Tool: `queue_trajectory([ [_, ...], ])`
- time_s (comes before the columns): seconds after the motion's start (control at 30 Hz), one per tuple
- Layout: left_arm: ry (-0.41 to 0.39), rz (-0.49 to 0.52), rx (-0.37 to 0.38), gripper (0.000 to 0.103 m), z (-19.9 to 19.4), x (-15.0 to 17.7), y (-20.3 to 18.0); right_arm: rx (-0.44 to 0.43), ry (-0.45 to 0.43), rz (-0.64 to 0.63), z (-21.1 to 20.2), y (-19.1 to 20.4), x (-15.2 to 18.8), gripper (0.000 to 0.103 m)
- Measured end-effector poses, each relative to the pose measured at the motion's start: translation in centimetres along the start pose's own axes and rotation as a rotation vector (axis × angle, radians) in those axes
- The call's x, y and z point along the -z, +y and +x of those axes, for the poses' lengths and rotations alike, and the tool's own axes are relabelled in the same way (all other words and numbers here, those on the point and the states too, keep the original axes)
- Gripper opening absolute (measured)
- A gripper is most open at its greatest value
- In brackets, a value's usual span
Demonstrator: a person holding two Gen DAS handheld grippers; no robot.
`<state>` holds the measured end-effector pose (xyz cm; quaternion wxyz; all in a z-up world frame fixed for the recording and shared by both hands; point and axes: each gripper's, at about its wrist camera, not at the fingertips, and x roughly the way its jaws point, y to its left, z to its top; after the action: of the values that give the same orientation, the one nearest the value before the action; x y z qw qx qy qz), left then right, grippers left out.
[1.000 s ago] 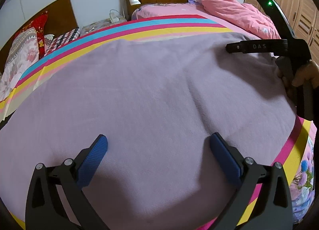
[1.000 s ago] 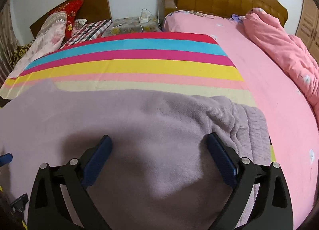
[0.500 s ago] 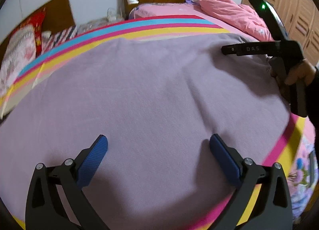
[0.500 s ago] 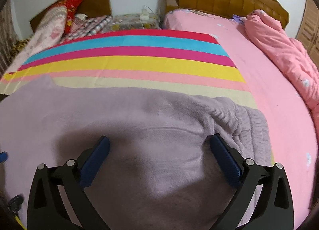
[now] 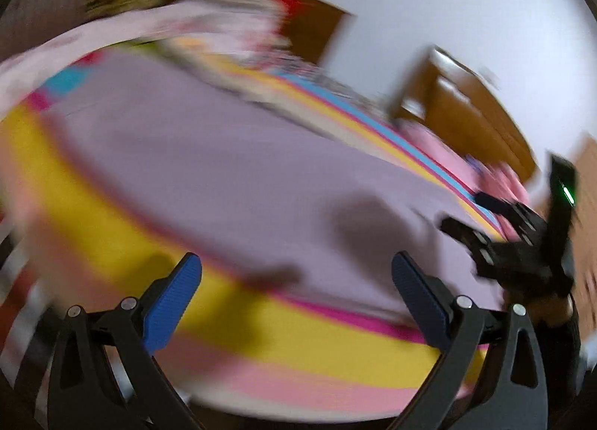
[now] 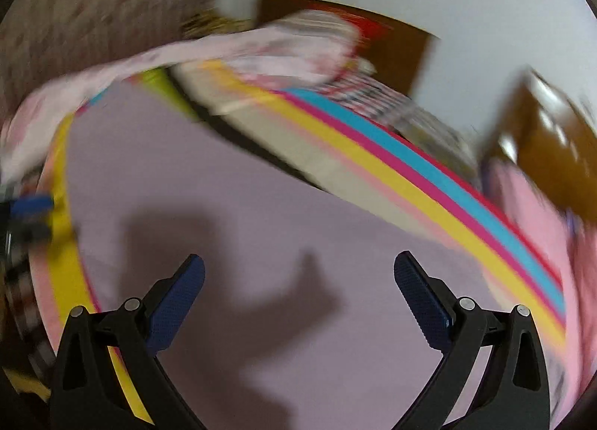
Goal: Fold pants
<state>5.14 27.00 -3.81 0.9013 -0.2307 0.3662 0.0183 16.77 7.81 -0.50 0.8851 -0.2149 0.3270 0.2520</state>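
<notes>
Both views have swung hard to the left since half a second ago and now smear with motion; the headboard (image 6: 552,153) sits at the right edge. The purple pants (image 5: 238,176) lie spread flat on the striped blanket (image 5: 317,340) over the bed. The left gripper (image 5: 296,299) has its jaws wide apart, holding nothing. The right gripper (image 6: 298,299) is likewise spread wide and empty above the fabric. Its shadow (image 6: 294,303) appears to fall on the pants.
</notes>
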Motion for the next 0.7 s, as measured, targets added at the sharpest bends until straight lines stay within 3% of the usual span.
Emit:
queue_trajectory([
  [0.03, -0.008, -0.068, -0.027, 0.101, -0.6, -0.4, 2.6, -0.010, 0.001, -0.043, 0.6, 1.5, -0.7, 0.098],
  [0.1, -0.032, -0.194, -0.004, 0.101, -1.7, -1.1, 7.0, -0.060, -0.002, -0.092, 1.9, 3.7, -1.6, 0.098],
  [0.23, -0.077, -0.367, 0.064, 0.101, -2.2, -3.3, 13.4, -0.130, 0.037, -0.043, 3.8, 4.5, -1.6, 0.098],
  [0.4, -0.109, -0.402, 0.143, 0.101, 0.1, -6.9, 16.4, -0.234, 0.115, 0.163, 6.4, 2.0, -0.1, 0.098],
  [0.53, -0.101, -0.443, 0.127, 0.100, 2.8, -9.1, 18.0, -0.266, 0.101, 0.258, 6.6, 1.0, 0.3, 0.099],
  [0.7, -0.134, -0.439, 0.154, 0.072, 4.2, -11.0, 19.0, -0.258, 0.100, 0.250, 6.5, 1.2, 0.2, 0.099],
])
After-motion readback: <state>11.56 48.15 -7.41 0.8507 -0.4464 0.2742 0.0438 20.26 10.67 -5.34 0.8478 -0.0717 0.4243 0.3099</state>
